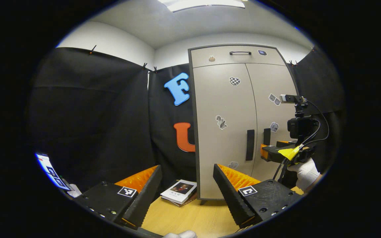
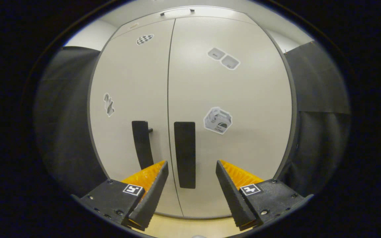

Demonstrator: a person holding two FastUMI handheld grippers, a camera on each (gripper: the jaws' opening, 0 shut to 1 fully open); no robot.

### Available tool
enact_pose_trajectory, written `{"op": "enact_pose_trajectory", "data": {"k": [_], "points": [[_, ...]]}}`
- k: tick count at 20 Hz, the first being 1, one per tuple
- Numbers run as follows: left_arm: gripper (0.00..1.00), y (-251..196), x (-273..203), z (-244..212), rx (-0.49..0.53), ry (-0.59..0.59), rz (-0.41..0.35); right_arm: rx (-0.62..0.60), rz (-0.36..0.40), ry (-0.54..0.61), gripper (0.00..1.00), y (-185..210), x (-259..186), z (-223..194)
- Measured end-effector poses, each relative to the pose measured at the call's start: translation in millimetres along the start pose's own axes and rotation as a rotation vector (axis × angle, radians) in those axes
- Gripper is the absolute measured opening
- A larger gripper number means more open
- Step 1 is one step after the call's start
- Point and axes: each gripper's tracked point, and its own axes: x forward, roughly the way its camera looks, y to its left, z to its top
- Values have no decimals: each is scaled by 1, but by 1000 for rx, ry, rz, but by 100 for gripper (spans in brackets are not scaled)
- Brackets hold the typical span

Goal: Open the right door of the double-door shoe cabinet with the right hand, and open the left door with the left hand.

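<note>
Right gripper (image 2: 190,172), nearest the lens in the right gripper view, has its jaws spread wide and empty, with the right door handle (image 2: 184,154) framed between them but not yet clasped. Shoe cabinet (image 1: 230,125) stands upright on the bench (image 1: 190,216), both doors shut. Right door (image 2: 230,109) and left door (image 2: 129,99) meet at a narrow centre seam. Left gripper (image 1: 187,185), jaws likewise wide and empty, waits well short of the left door handle (image 1: 250,144). Advice: advance squarely until both fingers flank the right handle, close firmly, then pull in an arc about the outer hinge. A book (image 1: 179,191) lies beside the cabinet foot.
</note>
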Motion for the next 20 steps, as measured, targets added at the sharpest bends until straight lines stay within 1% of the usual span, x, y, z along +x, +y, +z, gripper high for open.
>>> {"op": "enact_pose_trajectory", "data": {"k": [1, 2, 3, 5, 6, 7, 8, 9, 10, 11, 13, 20], "points": [[96, 3, 0, 0, 4, 2, 14, 19, -8, 1, 86, 0, 6, 1], [96, 4, -2, 0, 7, 4, 26, 33, -6, 7, 85, 1, 12, 2], [96, 4, -3, -1, 7, 4, 35, 32, -6, 14, 78, 2, 16, 2], [96, 5, -1, -1, 7, 8, 46, 35, -7, 15, 73, 3, 23, 6], [96, 6, 0, -3, 9, 9, 52, 31, -19, 15, 71, 2, 26, 5], [96, 6, 0, -3, 9, 10, 57, 31, -40, 15, 64, 1, 24, 7], [96, 7, 0, -3, 6, 10, 59, 32, -51, 13, 60, 0, 26, 6], [96, 7, 0, -3, 1, 9, 61, 35, -50, 10, 53, 2, 25, 6], [96, 7, 1, -3, -2, 7, 63, 32, -51, 13, 49, 4, 25, 5], [96, 6, 2, -4, -4, 7, 64, 23, -56, 16, 40, 4, 26, 6], [96, 6, 2, -4, -4, 7, 61, 8, -52, 20, 38, 4, 25, 5], [96, 6, 4, -4, -6, 6, 25, 3, 5, 22, 33, 3, 13, 2]]}}
